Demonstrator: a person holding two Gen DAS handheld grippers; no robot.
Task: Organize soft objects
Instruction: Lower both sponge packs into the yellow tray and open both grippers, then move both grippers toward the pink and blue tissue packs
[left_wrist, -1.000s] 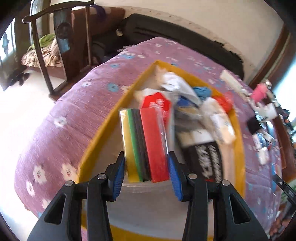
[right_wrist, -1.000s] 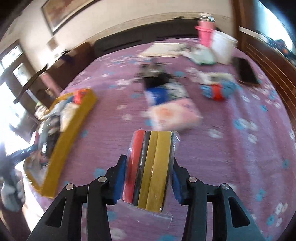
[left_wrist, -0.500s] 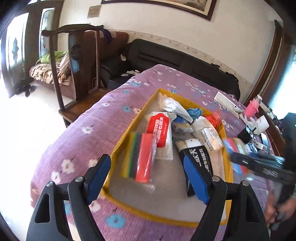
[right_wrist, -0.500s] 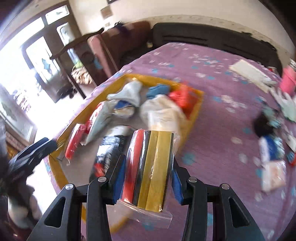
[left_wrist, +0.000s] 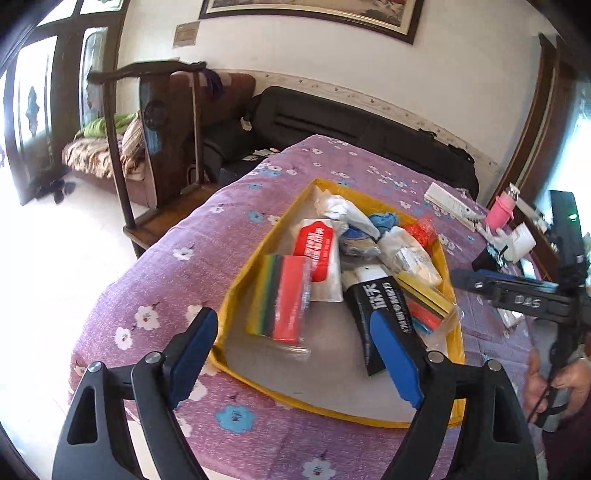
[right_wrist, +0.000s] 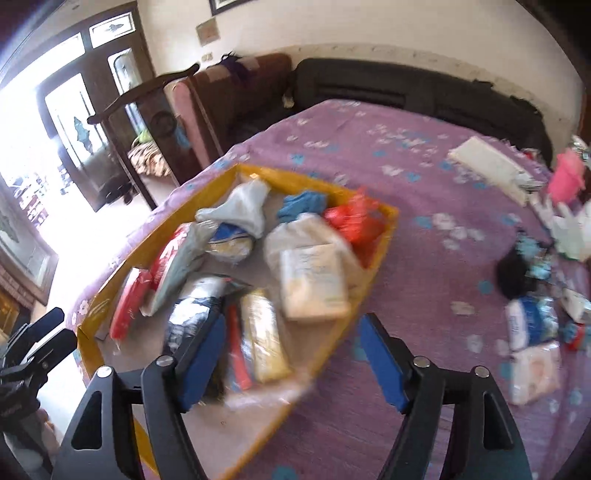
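Right wrist view shows my right gripper (right_wrist: 290, 360) with jaws just opened wide; its sponge pack (right_wrist: 255, 339) now lies free at the near edge of the yellow tray (right_wrist: 386, 236). My left gripper (left_wrist: 295, 354) also just opened, empty, above the other sponge pack (left_wrist: 280, 299), which is in the tray too. Both packs are delivered, I judge; loose items still wait on the bedspread (right_wrist: 424, 184).

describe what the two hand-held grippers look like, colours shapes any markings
Both are alike: the left hand-held gripper and the right hand-held gripper each have two black plastic fingers with triangular cut-outs, silver round bolt heads and flat blue pads. Seen from the left wrist view, the right one's black body carries pale lettering and a small green light. No sleeve is clearly visible.
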